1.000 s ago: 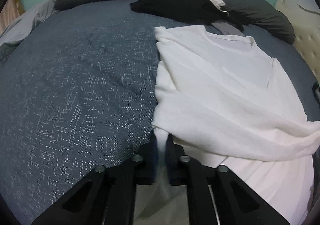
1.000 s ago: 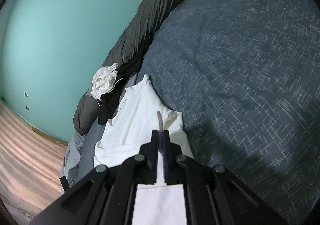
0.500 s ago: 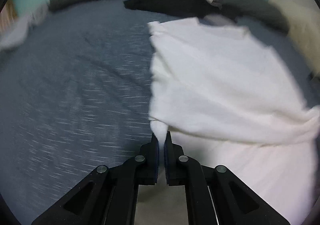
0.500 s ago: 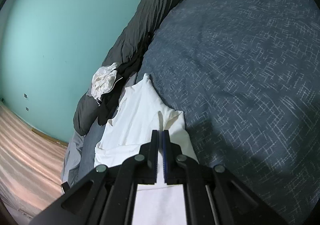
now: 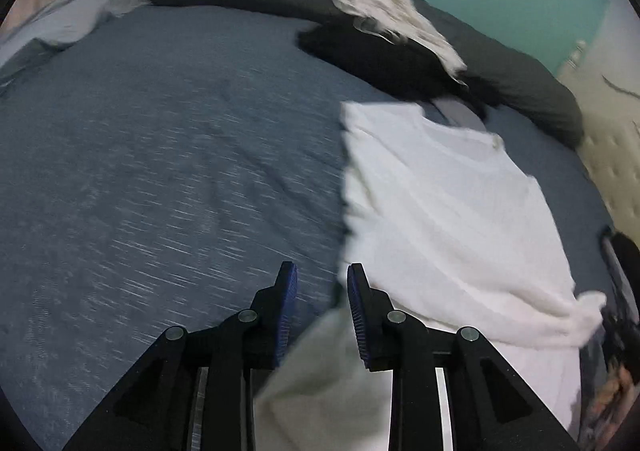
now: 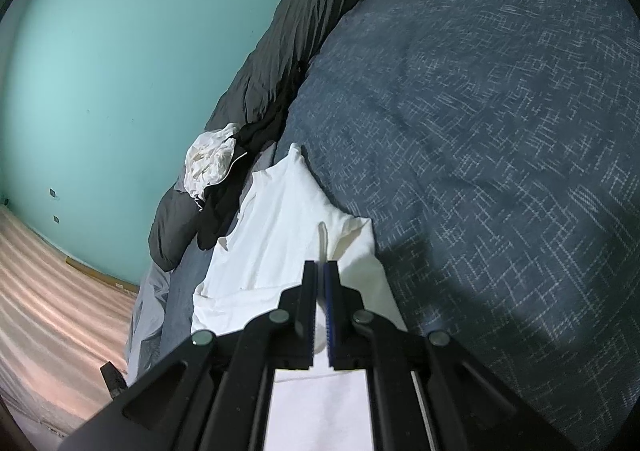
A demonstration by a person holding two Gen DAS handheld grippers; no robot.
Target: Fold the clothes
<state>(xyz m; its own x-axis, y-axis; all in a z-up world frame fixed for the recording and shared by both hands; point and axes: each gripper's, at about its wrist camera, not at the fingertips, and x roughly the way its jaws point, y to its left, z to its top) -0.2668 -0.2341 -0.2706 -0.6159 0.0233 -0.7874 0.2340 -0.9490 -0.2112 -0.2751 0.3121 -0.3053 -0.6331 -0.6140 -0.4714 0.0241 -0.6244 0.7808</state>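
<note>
Left wrist view shows the white shirt (image 5: 448,211) spread on the blue patterned bedcover (image 5: 160,179), and the left gripper (image 5: 322,279) with its jaws opening; cloth lies under and between them, but the pads no longer press it. In the right wrist view the right gripper (image 6: 320,271) has its fingers together, pinching a fold of the shirt (image 6: 280,227). To finish this fold well, the person would probably let the left edge drop flat and clear before the right side moves, so the released layer does not drag.
</note>
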